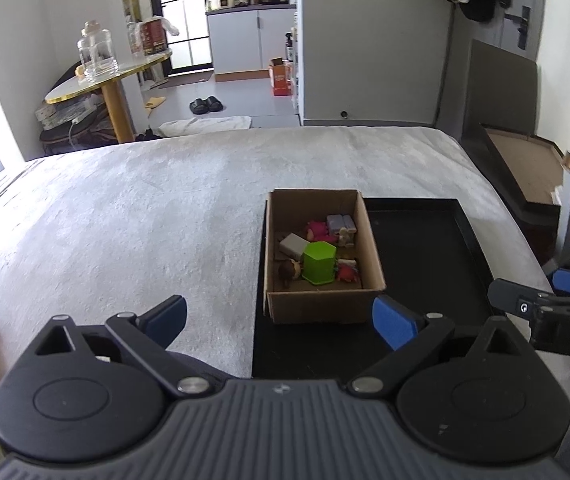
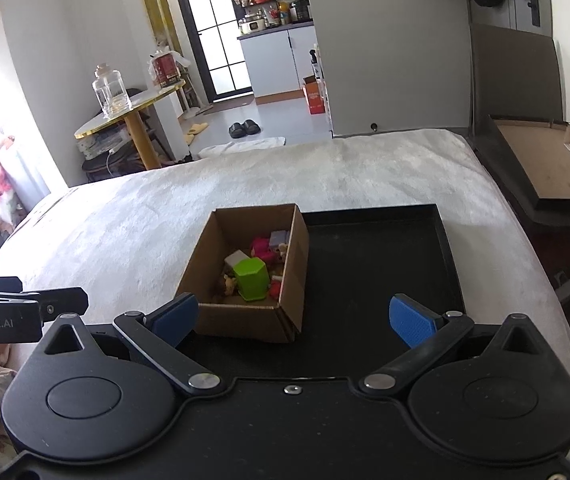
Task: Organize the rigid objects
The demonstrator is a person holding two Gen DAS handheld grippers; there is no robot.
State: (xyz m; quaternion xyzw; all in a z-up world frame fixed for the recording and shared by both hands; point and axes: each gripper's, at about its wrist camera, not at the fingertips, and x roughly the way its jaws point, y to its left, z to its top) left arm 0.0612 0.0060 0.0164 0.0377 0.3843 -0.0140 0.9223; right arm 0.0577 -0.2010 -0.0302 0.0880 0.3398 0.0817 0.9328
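Hovering spread wide and empty, the left gripper (image 1: 279, 320) and right gripper (image 2: 295, 314) face the brown cardboard box (image 1: 321, 300) at 12 o'clock on the black rectangular tray (image 1: 437, 248); its green hexagonal plastic block (image 1: 319, 262) and perhaps 5 small toys sit gathered inside, probably for sorting.

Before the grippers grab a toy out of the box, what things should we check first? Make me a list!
1. Left gripper open and holding nothing: ok.
2. Right gripper open and holding nothing: ok.
3. Cardboard box top open, toys reachable from above: ok.
4. Green hexagonal block sits on top of the pile, easy to see: ok.
5. Black tray has bare room beside the box for setting toys down: ok.
6. Small toys under the green block are free to lift: cannot tell, partly hidden.
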